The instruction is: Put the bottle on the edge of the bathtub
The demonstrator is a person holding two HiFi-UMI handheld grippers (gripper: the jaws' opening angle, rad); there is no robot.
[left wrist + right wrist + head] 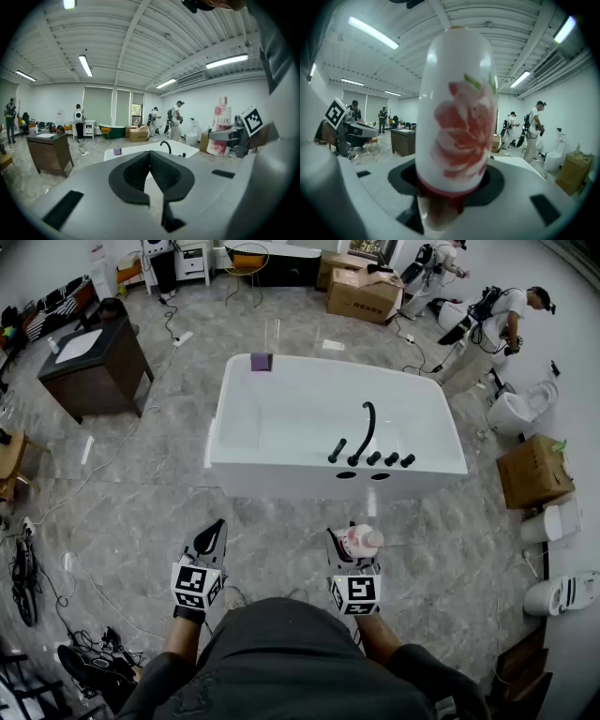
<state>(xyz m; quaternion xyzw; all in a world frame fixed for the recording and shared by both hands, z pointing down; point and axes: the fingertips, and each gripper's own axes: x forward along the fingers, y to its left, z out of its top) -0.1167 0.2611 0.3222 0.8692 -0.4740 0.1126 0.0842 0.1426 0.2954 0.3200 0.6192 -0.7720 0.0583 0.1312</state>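
A white bottle [359, 540] with a pink flower print stands upright between the jaws of my right gripper [353, 534], which is shut on it; the bottle [457, 108] fills the right gripper view. It also shows at the right of the left gripper view, bottle [219, 127]. My left gripper [215, 531] is shut and holds nothing, its pads meeting at the tips. The white bathtub [281, 467] lies ahead of both grippers, with bare floor between. A black faucet [366, 432] and knobs sit on its near rim.
A purple item [261, 362] lies on the tub's far rim. A dark cabinet [94, 367] stands at the left, cardboard boxes [534, 470] and toilets [561, 594] at the right. Cables [28, 577] trail on the floor at left. People [502, 315] stand at the back right.
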